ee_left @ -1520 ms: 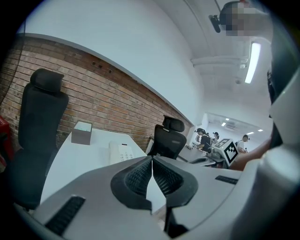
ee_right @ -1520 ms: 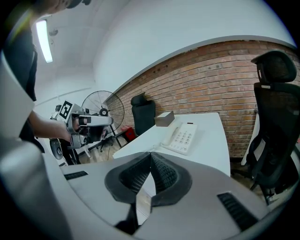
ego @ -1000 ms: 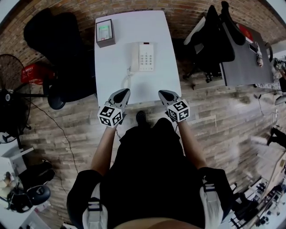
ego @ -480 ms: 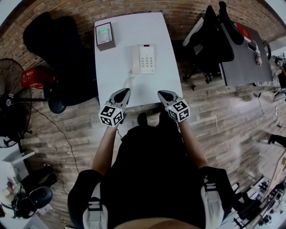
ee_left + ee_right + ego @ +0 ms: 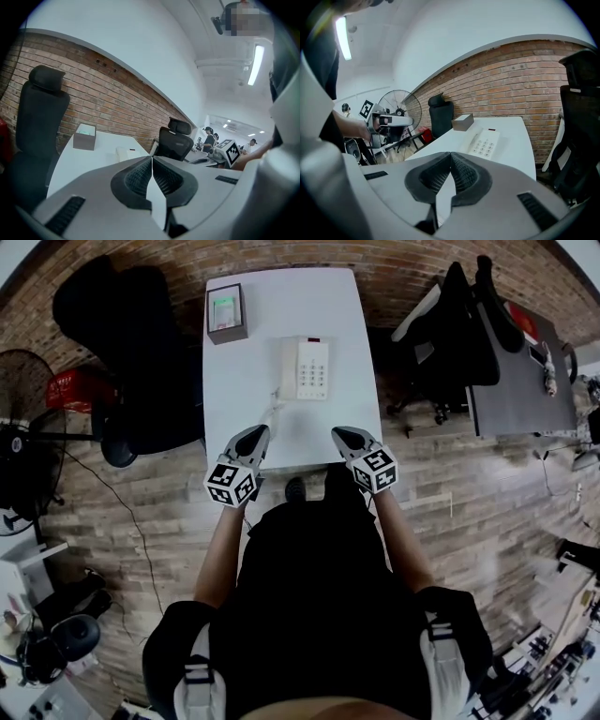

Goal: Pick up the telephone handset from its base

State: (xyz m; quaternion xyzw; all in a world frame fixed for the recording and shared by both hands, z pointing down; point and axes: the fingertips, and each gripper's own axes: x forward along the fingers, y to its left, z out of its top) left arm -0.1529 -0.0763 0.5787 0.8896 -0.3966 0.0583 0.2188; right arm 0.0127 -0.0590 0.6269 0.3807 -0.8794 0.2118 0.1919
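Grey plastic shells and ribbed black pads (image 5: 138,177) on both tools. Nearest, bare forearms (image 5: 221,545) stretched forward from a black-clad lap, roughly parallel. At the end of one, left gripper (image 5: 257,431), poised over the near edge of the white table (image 5: 352,409), tipped slightly down, jaws pressed flat together on nothing. Level with it and well apart, right gripper (image 5: 339,433), angled a little steeper, jaws likewise shut tight and empty. Just ahead of the left tool, a curly white cord (image 5: 272,407) trailing toward the table edge. Farther on, mid-table, a cream telephone (image 5: 314,368), flat and rectangular, with a grid of keys; handset (image 5: 288,367) seated along its left side, well clear of both tools. Beyond, at the far left corner, a small brown box (image 5: 226,312) with a green patch on top. Black padded chair (image 5: 122,334) left of the table, another (image 5: 459,324) right; plank floor (image 5: 141,512); rough red brick wall (image 5: 394,268) farthest off.
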